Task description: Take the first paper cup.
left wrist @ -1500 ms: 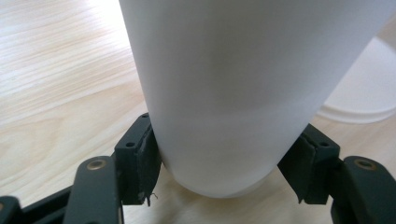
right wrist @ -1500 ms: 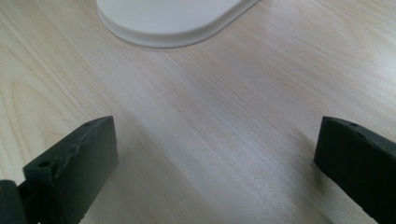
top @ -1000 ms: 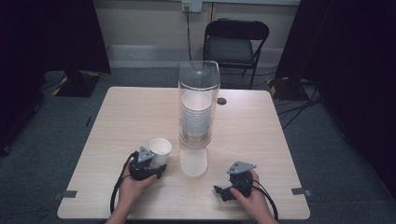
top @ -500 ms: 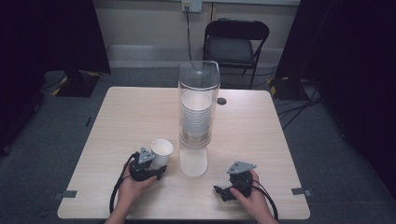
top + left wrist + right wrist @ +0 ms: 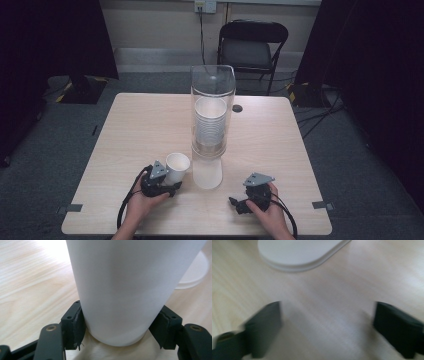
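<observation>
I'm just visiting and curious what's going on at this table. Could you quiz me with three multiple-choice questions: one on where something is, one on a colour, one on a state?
1. Where does the clear tube with the stack of cups stand?
A. on the chair
B. near the table's middle
C. on the floor

2. What colour is the paper cup at the left hand-held gripper?
A. white
B. red
C. blue

3. How does the left hand-held gripper stand?
A. open, apart from the cup
B. lying upside down
C. closed on the cup

Answers: 1 B, the high view shows it upright on the table. 2 A, its wall is plain white. 3 C, in the left gripper view both pads press the cup's sides.
</observation>
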The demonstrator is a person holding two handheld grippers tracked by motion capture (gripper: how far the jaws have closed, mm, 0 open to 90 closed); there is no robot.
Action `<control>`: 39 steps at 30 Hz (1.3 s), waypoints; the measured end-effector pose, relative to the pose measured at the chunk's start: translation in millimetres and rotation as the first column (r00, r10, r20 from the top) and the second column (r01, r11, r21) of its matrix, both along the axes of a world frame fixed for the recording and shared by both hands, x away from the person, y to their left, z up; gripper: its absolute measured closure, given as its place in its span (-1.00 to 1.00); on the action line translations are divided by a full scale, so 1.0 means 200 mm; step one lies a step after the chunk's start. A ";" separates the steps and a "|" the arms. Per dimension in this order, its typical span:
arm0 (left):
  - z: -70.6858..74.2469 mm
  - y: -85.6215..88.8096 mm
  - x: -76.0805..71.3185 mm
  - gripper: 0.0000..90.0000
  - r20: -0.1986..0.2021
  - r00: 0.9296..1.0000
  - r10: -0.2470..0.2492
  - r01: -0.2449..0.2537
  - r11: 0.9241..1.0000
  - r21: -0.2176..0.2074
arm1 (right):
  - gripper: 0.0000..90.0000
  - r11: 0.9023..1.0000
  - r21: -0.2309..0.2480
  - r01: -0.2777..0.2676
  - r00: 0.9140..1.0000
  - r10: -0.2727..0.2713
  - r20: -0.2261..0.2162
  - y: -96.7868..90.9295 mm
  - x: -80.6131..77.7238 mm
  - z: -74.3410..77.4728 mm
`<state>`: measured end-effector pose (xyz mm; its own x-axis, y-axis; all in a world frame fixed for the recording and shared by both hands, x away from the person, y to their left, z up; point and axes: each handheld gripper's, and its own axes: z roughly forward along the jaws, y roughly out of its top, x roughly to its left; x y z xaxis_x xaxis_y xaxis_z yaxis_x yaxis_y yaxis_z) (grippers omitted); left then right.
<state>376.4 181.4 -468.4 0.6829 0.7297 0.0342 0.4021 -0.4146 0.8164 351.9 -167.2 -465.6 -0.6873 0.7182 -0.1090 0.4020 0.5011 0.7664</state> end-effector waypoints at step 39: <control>0.00 -0.01 -0.04 -0.36 -0.009 0.997 -0.077 0.077 0.997 0.022 | -0.68 0.982 0.188 -0.008 0.997 -0.006 0.078 0.50 0.07 0.14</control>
<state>367.6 179.6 -468.9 0.7374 0.6740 0.0445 0.3744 -0.4627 0.8036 366.6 -67.0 -438.2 -0.6827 0.7303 -0.0254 0.3372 0.3457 0.8757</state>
